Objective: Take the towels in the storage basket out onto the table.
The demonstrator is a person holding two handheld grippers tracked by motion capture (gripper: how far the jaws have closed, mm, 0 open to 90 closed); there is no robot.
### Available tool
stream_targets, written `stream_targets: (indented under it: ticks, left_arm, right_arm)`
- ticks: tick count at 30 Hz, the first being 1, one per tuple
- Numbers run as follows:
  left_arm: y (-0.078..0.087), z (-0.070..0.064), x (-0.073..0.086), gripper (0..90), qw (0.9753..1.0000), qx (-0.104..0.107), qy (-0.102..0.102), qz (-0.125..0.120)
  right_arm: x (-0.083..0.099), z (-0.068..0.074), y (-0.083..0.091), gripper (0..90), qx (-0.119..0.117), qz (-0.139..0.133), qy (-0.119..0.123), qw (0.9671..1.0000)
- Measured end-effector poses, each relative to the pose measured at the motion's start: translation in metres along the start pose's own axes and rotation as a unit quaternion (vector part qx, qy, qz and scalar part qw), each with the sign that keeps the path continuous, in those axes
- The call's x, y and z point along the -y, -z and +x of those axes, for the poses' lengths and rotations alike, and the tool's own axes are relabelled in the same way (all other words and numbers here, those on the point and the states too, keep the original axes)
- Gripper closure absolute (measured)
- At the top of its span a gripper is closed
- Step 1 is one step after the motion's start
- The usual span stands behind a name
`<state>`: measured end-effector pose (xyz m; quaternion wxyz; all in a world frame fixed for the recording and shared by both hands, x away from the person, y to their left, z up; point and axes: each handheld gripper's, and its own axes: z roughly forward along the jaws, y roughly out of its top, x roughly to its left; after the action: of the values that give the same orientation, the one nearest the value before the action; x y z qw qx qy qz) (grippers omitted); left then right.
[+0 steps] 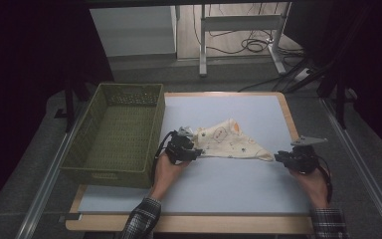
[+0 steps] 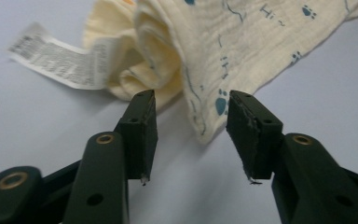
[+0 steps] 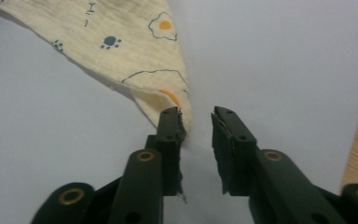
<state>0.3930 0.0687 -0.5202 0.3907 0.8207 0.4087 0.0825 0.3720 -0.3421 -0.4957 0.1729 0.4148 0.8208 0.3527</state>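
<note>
The left gripper [image 2: 191, 109] is held with its jaws apart, and nothing is gripped between them; a corner of the cloth [image 2: 242, 51] lies on the table just in front of the gap, near the right jaw. A white label [image 2: 56, 58] with small print is seen at the bunched side of the cloth, flat on the table. The right gripper [image 3: 196, 116] is also released, its jaws standing a little apart; the pointed end of the cloth [image 3: 135, 51] lies against the tip of the left jaw, but it is not clamped. In the high view, the left gripper [image 1: 185, 148] is placed at the left end of the cloth [image 1: 229, 139] and the right gripper [image 1: 289, 158] at its right tip. The cloth is cream, printed with paw marks and egg shapes, and is spread near the middle of the table [image 1: 229, 184]. A green basket [image 1: 117, 134] stands at the left edge of the table, just beside the left gripper.
</note>
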Motion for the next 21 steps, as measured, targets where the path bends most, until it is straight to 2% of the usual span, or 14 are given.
stream_targets:
  ticks: [4, 5, 7, 8, 10, 11, 12, 17, 21]
  left_arm:
    - [-0.012, 0.001, 0.002, 51.9, 0.9998, 0.013, 0.012, 0.004]
    - [-0.015, 0.002, 0.003, 53.8, 0.9998, 0.013, 0.012, 0.005]
    - [-0.018, 0.002, 0.003, 63.2, 0.9997, 0.022, 0.014, 0.001]
    - [-0.019, 0.002, 0.003, 69.3, 0.9994, 0.030, 0.014, 0.000]
    - [-0.019, 0.000, 0.003, 81.2, 0.9985, 0.053, 0.012, -0.002]
    - [-0.018, -0.001, 0.004, 85.8, 0.9986, 0.052, 0.008, 0.000]
    - [-0.015, -0.002, 0.005, 86.6, 0.9985, 0.053, 0.009, -0.001]
    - [0.007, -0.007, 0.014, 86.7, 0.9979, 0.058, 0.023, -0.014]
    - [0.022, -0.017, 0.028, 86.2, 0.9983, 0.055, 0.015, -0.008]
  right_arm:
    - [0.001, 0.000, -0.008, 63.1, -0.011, 0.004, -0.007, 0.9999]
    - [0.001, 0.000, -0.010, 62.7, -0.014, 0.004, -0.007, 0.9999]
    - [0.001, 0.000, -0.017, 62.8, -0.022, 0.004, -0.013, 0.9997]
    - [0.000, 0.000, -0.020, 64.7, -0.024, 0.005, -0.015, 0.9996]
    - [0.000, 0.002, -0.026, 79.1, -0.026, 0.008, -0.010, 0.9996]
    - [-0.001, 0.004, -0.028, 84.0, -0.024, 0.009, -0.002, 0.9997]
    - [-0.001, 0.006, -0.029, 86.0, -0.023, 0.012, 0.003, 0.9997]
    - [-0.003, 0.016, -0.018, 86.5, -0.018, -0.002, 0.024, 0.9995]
    - [-0.002, 0.022, -0.005, 86.5, -0.025, -0.013, 0.031, 0.9991]
